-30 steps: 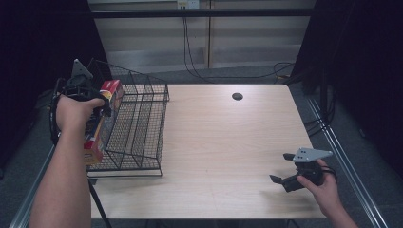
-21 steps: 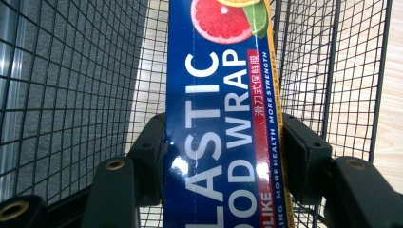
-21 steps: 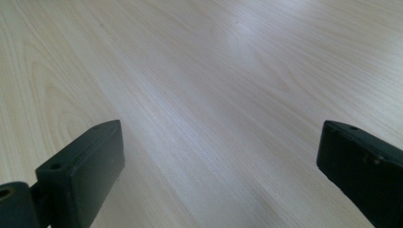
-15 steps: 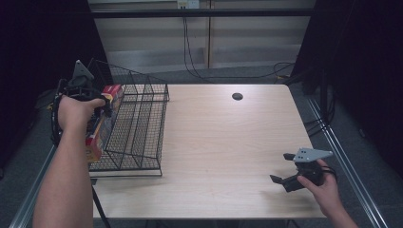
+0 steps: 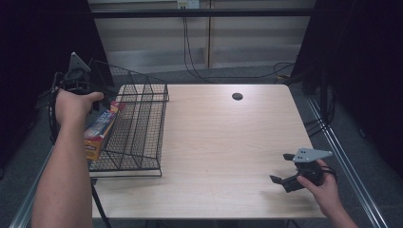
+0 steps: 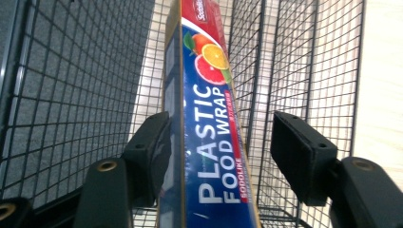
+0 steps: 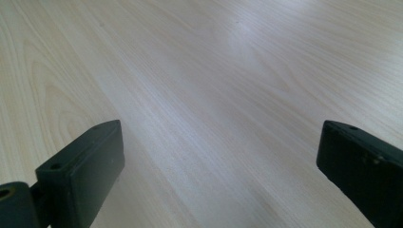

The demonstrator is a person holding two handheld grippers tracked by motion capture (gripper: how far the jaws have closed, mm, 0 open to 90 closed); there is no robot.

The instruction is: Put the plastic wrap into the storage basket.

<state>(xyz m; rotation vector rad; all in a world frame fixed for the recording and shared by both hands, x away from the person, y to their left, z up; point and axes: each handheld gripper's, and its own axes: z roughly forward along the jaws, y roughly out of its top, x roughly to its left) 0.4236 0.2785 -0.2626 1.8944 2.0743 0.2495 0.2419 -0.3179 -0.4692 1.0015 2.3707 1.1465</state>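
Since a second ago the plastic wrap box point(image 5: 99, 129) has slid lower inside the wire basket point(image 5: 142, 137), and the left gripper point(image 6: 221, 142) has just been opening its fingers point(image 6: 151, 147), with the box between them. In the left gripper view the box lies lengthwise along the basket's mesh floor; the left finger sits against its side, while the right finger stands clear of it with a visible gap, so the grip is released. From above, the box leans along the basket's left wall, close to the left edge of the tabletop point(image 5: 218, 142), one end toward the near rim.

The basket fills the left strip of the tabletop, its near frame just short of the front edge. To its right the wood is bare up to a small dark hole point(image 5: 237, 96) near the far edge. The right gripper point(image 5: 286, 172) rests low over the near right corner, fingers spread wide with nothing but wood between them.

The left hand point(image 5: 72, 105) covers most of the left gripper from above. The box's lower end is cut off in the left gripper view, and the small print on its label cannot be read.
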